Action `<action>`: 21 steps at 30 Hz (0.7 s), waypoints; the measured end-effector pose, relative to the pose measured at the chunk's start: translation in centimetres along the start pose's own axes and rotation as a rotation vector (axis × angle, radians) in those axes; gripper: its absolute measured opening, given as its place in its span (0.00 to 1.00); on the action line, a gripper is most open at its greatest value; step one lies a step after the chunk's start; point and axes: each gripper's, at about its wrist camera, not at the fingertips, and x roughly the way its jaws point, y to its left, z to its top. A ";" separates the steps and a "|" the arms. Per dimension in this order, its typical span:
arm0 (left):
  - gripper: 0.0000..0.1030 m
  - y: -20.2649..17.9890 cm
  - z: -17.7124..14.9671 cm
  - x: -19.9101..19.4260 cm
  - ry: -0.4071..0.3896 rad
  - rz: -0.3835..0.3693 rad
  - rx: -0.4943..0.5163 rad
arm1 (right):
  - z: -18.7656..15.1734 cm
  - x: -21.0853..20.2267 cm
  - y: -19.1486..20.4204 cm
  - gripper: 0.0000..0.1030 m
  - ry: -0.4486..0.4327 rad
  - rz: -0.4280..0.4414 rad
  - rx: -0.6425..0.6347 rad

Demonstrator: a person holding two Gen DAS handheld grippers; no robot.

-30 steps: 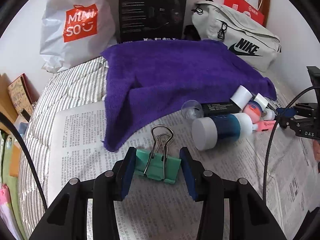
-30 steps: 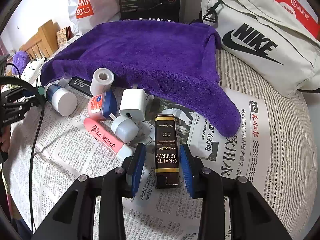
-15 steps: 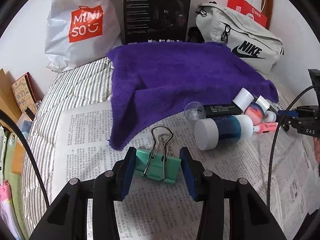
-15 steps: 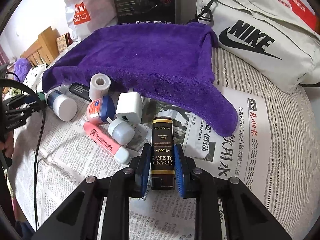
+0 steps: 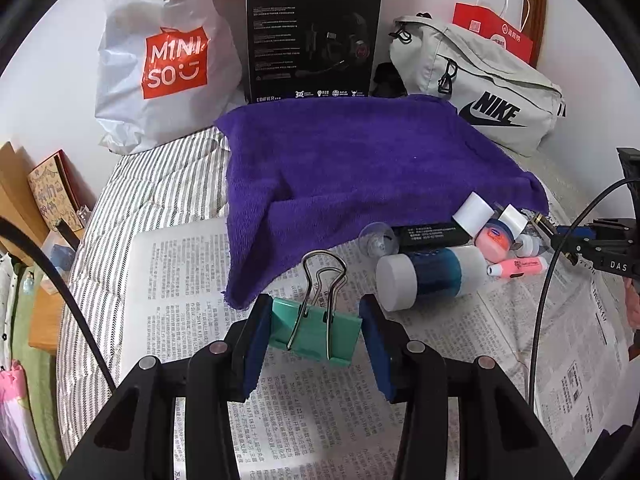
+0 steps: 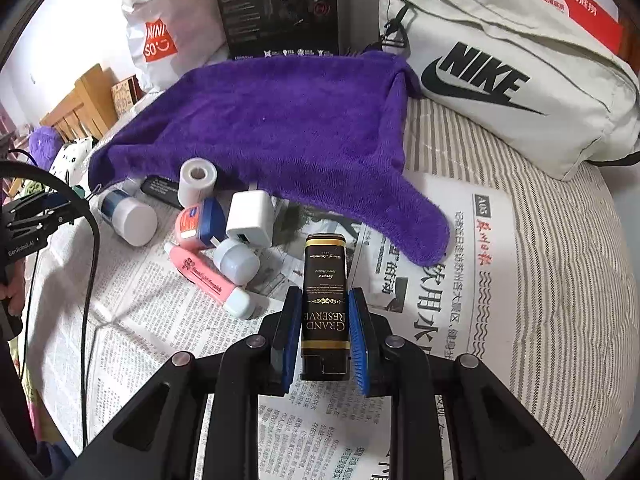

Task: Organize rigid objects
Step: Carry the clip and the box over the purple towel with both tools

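Note:
My left gripper (image 5: 316, 332) is shut on a teal binder clip (image 5: 314, 334), held above the newspaper (image 5: 192, 280). My right gripper (image 6: 325, 334) is shut on a black "Grand Reserve" box (image 6: 325, 300), lifted above the newspaper (image 6: 420, 292). A purple towel (image 5: 360, 168) lies behind; it also shows in the right wrist view (image 6: 280, 128). At its edge lie a blue bottle with a white cap (image 5: 428, 276), a black flat item (image 5: 430, 234), a white roll (image 6: 197, 180), a pink jar (image 6: 196, 224), a white charger (image 6: 251, 218), a pink tube (image 6: 208, 280) and a small white bottle (image 6: 236, 260).
A Miniso bag (image 5: 160, 64), a black headset box (image 5: 312, 40) and a Nike bag (image 6: 500, 76) stand along the wall behind the towel. A red paper bag (image 5: 492, 32) is at the back right. Cables (image 5: 560, 280) hang near each gripper. The striped bedcover (image 6: 560, 240) surrounds the newspaper.
My right gripper closed on the Grand Reserve box and raised it. My left gripper, holding the binder clip, rose and drew back a little.

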 end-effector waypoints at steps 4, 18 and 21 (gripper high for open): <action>0.41 0.1 0.0 -0.8 -0.004 -0.004 -0.009 | 0.4 -0.6 0.1 0.23 -0.009 0.006 -0.006; 0.41 0.6 1.3 -2.8 -0.041 -0.003 -0.026 | 2.8 -2.4 1.8 0.23 -0.058 0.041 -0.050; 0.41 0.5 2.1 -2.7 -0.049 -0.007 -0.024 | 3.4 -2.5 2.0 0.23 -0.063 0.048 -0.051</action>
